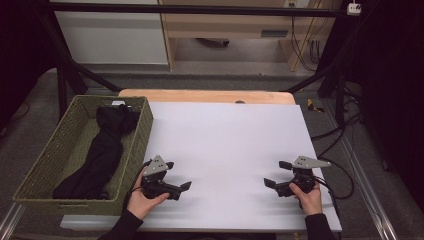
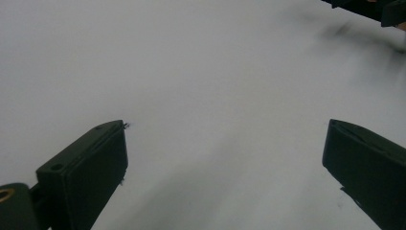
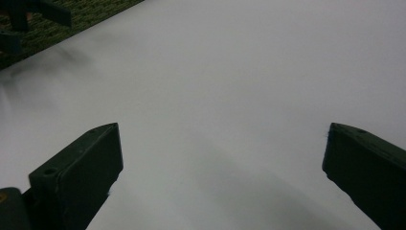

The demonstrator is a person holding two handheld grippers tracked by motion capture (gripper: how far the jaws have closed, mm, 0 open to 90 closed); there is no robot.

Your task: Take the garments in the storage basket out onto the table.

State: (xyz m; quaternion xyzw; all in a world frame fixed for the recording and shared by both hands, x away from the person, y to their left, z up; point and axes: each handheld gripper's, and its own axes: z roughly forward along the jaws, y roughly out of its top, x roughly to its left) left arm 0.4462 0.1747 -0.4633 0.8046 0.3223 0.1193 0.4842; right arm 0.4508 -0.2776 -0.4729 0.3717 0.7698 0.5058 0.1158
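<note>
Grippers idle: left gripper [image 1: 181, 181] and right gripper [image 1: 273, 174] both gaped wide, empty, over the white sheet [image 1: 225, 145]. Black cloth [image 1: 100, 155] lay in the wicker basket [image 1: 142, 131]; a jaw could've snagged the weave reaching in.

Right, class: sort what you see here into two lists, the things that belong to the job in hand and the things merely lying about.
Belonging to the job:
- black cloth garment
- green woven basket holding it
- left gripper, jaws open
- right gripper, jaws open
- white table sheet

Just lying about:
- pale wooden cabinet
- black cables beside the table
</note>
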